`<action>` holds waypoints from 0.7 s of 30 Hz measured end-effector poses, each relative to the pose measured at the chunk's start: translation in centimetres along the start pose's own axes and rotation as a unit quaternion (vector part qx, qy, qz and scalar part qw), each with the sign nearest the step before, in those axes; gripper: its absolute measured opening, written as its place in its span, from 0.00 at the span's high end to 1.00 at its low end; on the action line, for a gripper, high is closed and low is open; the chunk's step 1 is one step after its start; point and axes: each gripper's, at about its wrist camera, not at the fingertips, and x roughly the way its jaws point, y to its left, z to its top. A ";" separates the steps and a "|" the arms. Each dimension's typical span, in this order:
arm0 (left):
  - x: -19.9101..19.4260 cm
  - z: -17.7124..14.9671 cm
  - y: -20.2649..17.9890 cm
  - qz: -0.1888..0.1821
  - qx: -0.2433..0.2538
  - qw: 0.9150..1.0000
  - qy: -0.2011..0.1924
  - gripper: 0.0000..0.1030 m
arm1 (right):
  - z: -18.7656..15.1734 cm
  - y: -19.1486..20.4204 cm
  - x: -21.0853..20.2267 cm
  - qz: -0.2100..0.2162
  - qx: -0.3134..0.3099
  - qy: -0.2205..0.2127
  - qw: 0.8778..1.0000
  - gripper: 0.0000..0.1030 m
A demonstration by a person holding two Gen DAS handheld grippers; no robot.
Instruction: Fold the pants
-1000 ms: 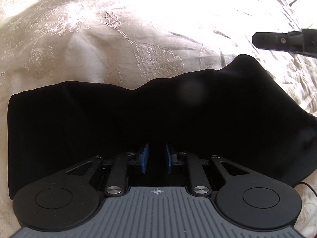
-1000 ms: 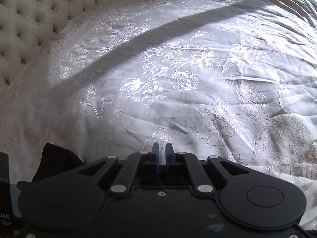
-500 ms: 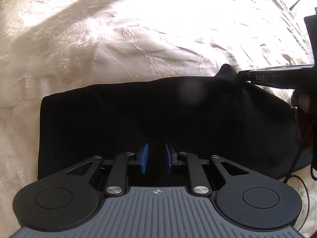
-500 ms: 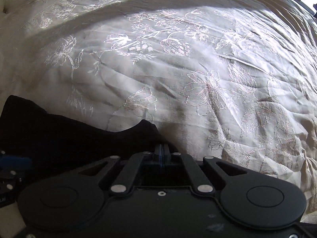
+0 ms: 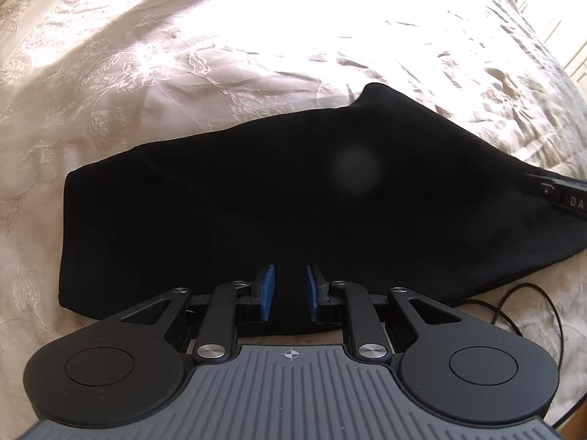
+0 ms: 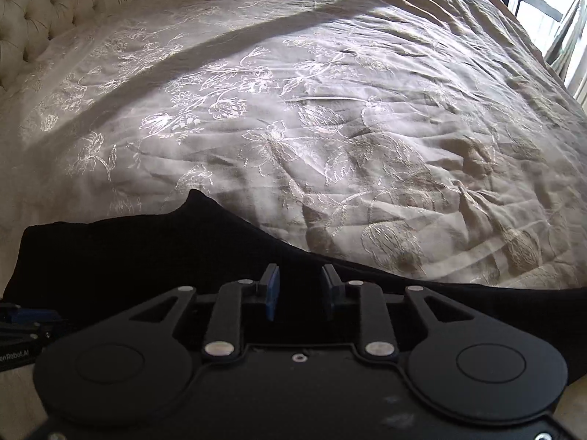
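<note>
The black pants (image 5: 279, 201) lie folded in a long flat bundle on the cream embroidered bedspread (image 5: 220, 55). My left gripper (image 5: 290, 293) is open, its blue pads apart over the near edge of the pants, holding nothing. My right gripper (image 6: 299, 289) is open too, over the near part of the pants (image 6: 146, 253), with one corner of cloth peaking up to its far left. The right gripper's body shows at the right edge of the left wrist view (image 5: 565, 198). The left gripper's side shows at the left edge of the right wrist view (image 6: 22, 326).
The bedspread (image 6: 330, 110) stretches far beyond the pants. A tufted headboard (image 6: 33, 11) stands at the far left. A thin black cable (image 5: 528, 315) lies on the bed at the right. A window with curtains (image 6: 565, 36) is at the far right.
My right gripper was shut on a corner of the pants and has now opened, letting the cloth lie on the bed. The pants settled flatter. My left gripper stayed open.
</note>
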 end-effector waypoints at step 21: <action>-1.0 0.0 -24.0 -0.004 0.071 0.997 -0.009 0.82 | -9.8 -30.3 -7.3 -0.081 0.211 -0.009 0.974 0.69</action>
